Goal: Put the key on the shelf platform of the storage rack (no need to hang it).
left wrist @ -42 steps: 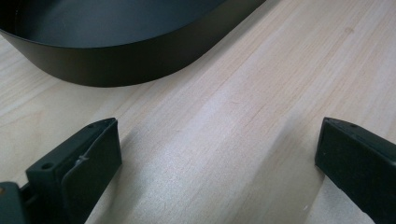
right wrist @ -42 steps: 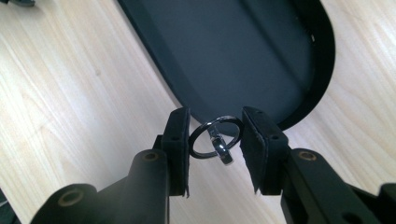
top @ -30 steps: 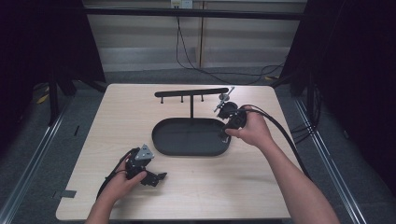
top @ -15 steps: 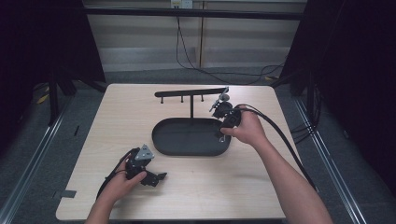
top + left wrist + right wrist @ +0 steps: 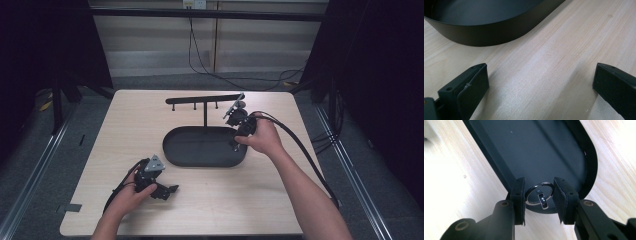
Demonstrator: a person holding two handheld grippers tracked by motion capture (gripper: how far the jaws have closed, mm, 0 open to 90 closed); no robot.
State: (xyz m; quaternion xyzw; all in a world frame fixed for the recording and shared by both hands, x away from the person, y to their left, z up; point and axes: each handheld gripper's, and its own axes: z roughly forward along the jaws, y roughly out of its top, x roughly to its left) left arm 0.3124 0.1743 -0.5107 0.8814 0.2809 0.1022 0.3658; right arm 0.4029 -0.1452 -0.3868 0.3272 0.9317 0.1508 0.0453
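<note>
- key ring point(image 5: 539, 194): clamped in right gripper point(image 5: 539, 195), above the black tray point(image 5: 499, 167) end.
- left gripper point(image 5: 540, 82): jaws apart, empty, beside tray.
- risk: thin ring may slip, dropping off the stand point(image 5: 205, 100).

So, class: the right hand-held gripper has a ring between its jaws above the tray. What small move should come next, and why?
Probably carry it up toward the black T-shaped stand's crossbar. The right hand-held gripper is shut on the shiny silver metal ring, held over the black oval tray near its end, close under the crossbar's pegs, so hanging it there looks likely.
</note>
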